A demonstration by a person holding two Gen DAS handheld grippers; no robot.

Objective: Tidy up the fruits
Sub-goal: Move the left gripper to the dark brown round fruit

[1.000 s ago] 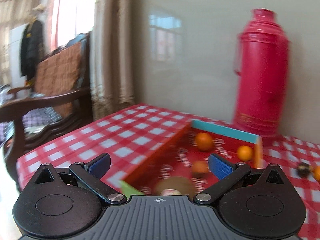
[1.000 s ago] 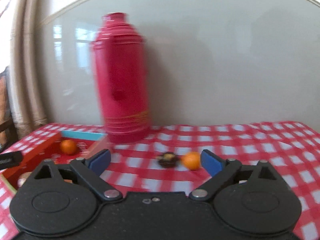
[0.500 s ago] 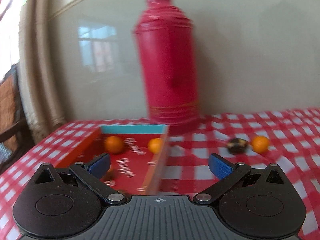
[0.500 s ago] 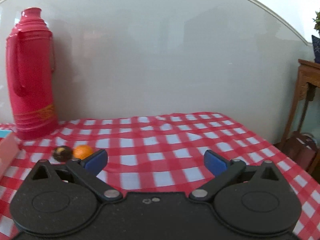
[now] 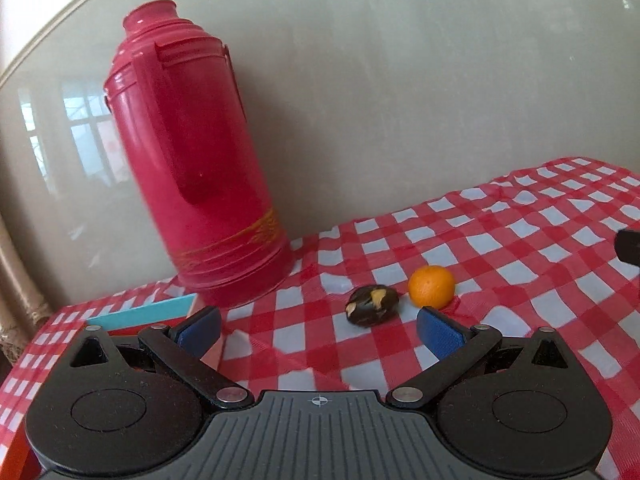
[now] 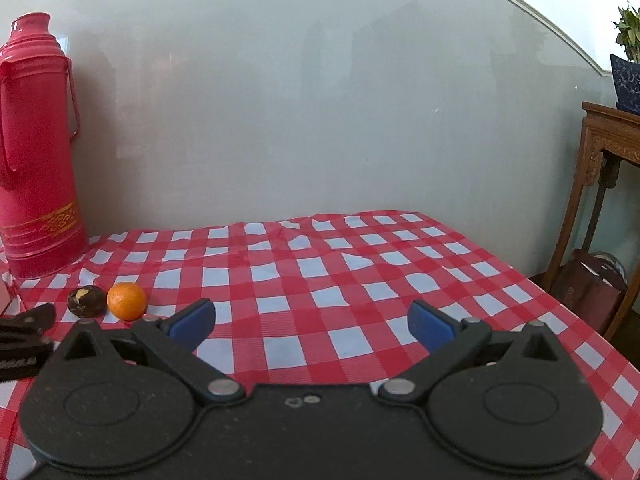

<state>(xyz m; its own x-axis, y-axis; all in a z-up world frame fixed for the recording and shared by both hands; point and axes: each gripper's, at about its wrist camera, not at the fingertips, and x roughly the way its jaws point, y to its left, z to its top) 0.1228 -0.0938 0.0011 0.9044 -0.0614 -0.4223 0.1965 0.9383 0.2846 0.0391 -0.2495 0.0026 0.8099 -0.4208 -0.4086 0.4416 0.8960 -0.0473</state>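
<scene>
The bench [image 6: 360, 264] has a red-white check cloth and runs up to a pale wall at the back; its right edge drops off near a wooden side table [image 6: 608, 152] w/ a blue pot on top. On the right half of the cloth nothing stands, so there is wide free room there.

The red thermos [image 5: 196, 168] stands upright at the back left, close to the wall, handle facing toward the camera in the left wrist view. Just in front of it, low left, a corner of the red box [image 5: 140, 312] w/ a light blue wall shows; its inside is hidden by the gripper body.

The left gripper [image 5: 318, 326] has its blue pads spread wide, nothing between them, and points at the fruits. The right gripper [image 6: 310, 320] is also spread wide and empty, over bare cloth to the right of the fruits.

The orange [image 5: 432, 286] is round, no clear long axis, and sits on the cloth in front-right of the thermos. The dark fruit [image 5: 373, 305] w/ pale patches lies just to its left, almost touching, long axis approx. left-right in the left wrist view.
</scene>
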